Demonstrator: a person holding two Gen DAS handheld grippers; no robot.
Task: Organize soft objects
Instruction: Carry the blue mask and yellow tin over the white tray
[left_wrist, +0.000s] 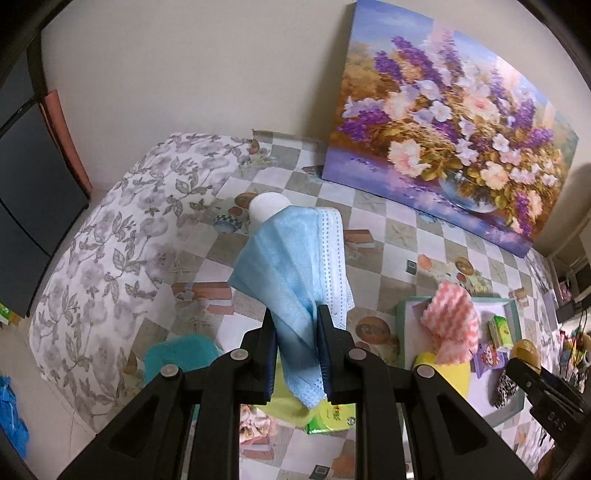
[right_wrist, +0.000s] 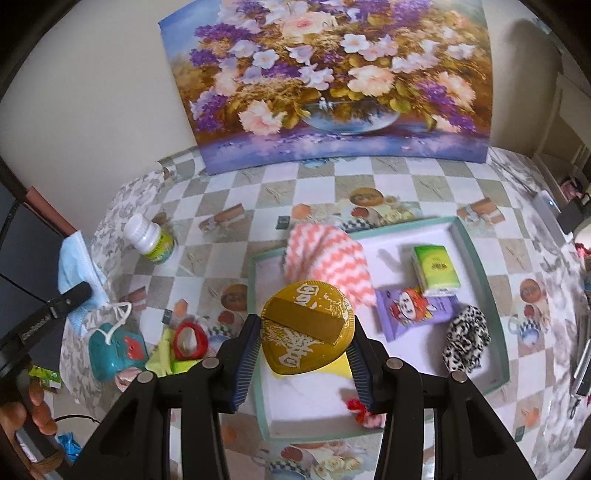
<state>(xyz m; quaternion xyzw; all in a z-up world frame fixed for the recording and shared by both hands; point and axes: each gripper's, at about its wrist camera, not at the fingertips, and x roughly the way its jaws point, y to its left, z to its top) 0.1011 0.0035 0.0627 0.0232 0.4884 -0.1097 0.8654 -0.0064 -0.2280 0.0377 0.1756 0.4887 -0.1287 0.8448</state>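
Mask, pinched upright in the left hand-held gripper, hangs well left of the tray, where the right hand-held gripper grips a gold disc.

Checkered table, tray, pill bottle, painting

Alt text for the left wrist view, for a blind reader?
The left hand-held gripper is shut on a blue face mask above a checkered tablecloth. A floral painting leans on the wall; a tray holds a pink striped cloth.
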